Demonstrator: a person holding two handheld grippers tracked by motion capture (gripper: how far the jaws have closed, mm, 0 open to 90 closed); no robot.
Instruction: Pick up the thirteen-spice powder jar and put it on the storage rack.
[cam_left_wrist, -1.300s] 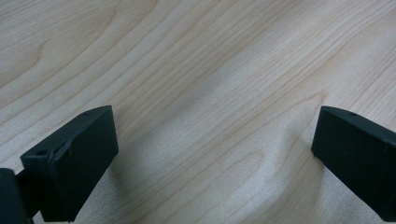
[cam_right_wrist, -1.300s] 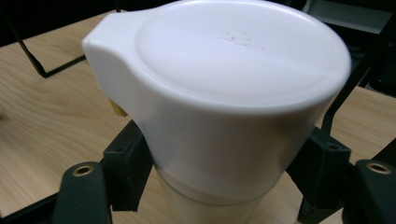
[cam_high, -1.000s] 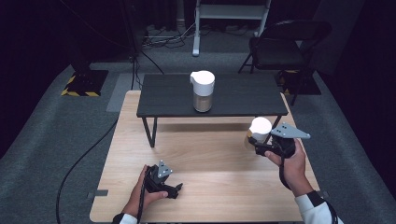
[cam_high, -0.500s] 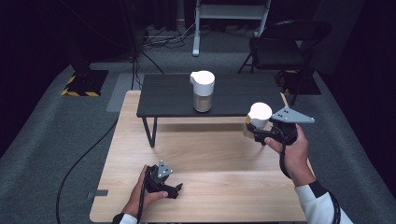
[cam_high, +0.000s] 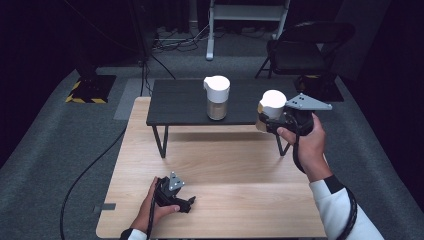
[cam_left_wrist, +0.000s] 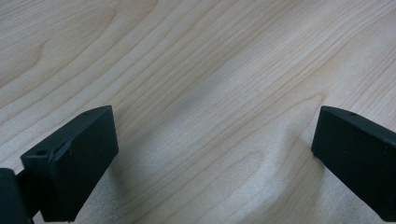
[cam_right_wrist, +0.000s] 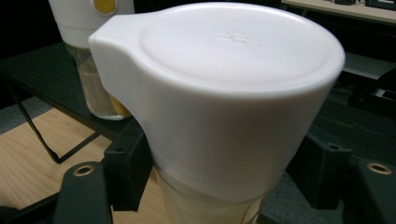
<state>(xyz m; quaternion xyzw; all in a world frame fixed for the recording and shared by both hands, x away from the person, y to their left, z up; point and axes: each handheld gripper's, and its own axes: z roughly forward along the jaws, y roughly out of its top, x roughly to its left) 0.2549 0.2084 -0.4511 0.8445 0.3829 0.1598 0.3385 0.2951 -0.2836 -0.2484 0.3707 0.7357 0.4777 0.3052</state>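
Observation:
My right gripper is shut on a clear jar with a white lid, held in the air beside the right end of the black shelf. In the right gripper view the jar's lid is close up, with both black jaws pressed against the body below it. A second white-lidded jar stands upright on the shelf, seen again behind the held one. My left gripper rests low over the wooden table near its front edge, its jaws spread wide over bare wood.
The black shelf stands on thin metal legs at the table's far side. A black chair and a white stand sit behind on grey carpet. A cable runs along the floor at the left.
The right hand has lifted the jar up and away from the table, toward the shelf's right end. The left hand has stayed put.

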